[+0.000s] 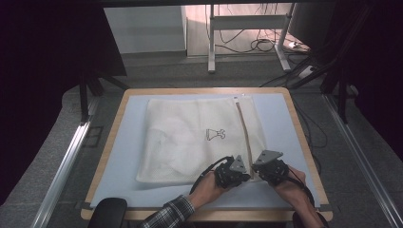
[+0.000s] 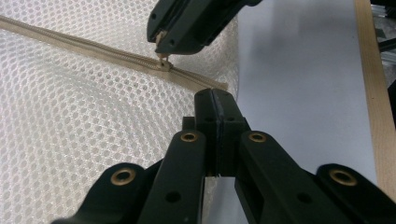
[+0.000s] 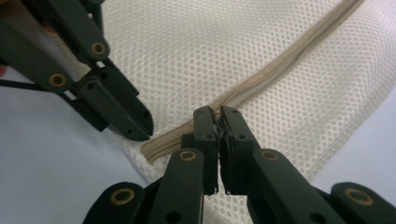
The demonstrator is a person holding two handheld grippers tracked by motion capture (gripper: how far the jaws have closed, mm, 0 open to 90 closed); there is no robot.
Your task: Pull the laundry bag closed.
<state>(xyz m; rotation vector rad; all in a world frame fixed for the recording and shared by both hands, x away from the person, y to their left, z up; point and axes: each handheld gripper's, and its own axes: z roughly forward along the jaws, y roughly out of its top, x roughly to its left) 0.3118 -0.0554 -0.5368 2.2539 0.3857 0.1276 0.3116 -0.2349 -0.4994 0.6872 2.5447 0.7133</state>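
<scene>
My left gripper (image 1: 236,170) sits low in the high view, a little right of centre, at the near corner of the white mesh laundry bag (image 1: 190,137). Its jaws are clenched flat together, and in the left gripper view they pinch the edge of the mesh right at the end of the beige zipper (image 2: 93,46), in the middle of the frame. My right gripper (image 1: 266,166) is just beside it, on its right in the high view. Its jaws are closed too, and they grasp the small zipper pull (image 2: 163,63): in the left gripper view the pull hangs from the jaw tips in the upper middle of the frame, directly over the zipper track. In the right gripper view my own jaws meet at the centre, pressed on the zipper (image 3: 280,65) where it runs up toward the upper right corner.

The bag lies flat across the middle of the pale blue table (image 1: 128,156), its zipper running from the far edge down to my two grippers.
</scene>
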